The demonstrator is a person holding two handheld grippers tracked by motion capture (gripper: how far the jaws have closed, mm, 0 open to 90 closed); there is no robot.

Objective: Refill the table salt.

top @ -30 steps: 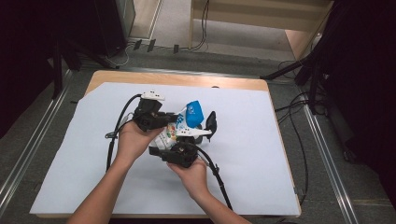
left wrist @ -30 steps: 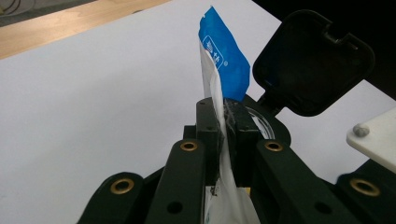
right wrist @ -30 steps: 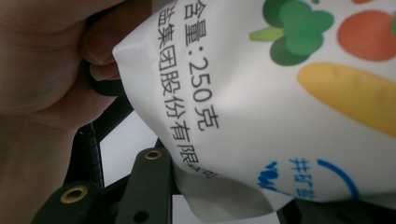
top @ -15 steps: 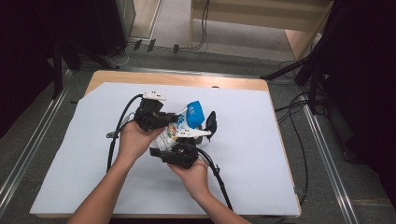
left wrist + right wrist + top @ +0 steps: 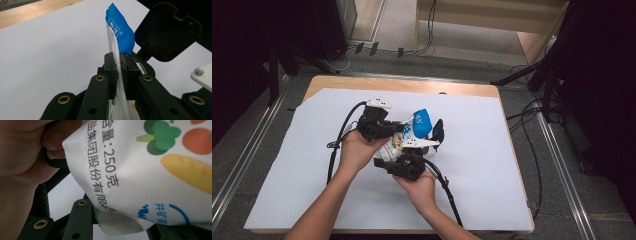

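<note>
Pinching the blue top edge of the white pouch (image 5: 117, 47), the left tool (image 5: 399, 129) was pressed shut on it near the table's middle. The right tool (image 5: 404, 152) clamped its lower body, long axis running between both, toward the far edge.

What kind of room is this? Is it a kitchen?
Probably not a kitchen; it looks like a workshop or lab for recordings. A wooden table covered by a white sheet stands on grey floor, with cables trailing beside it.
</note>
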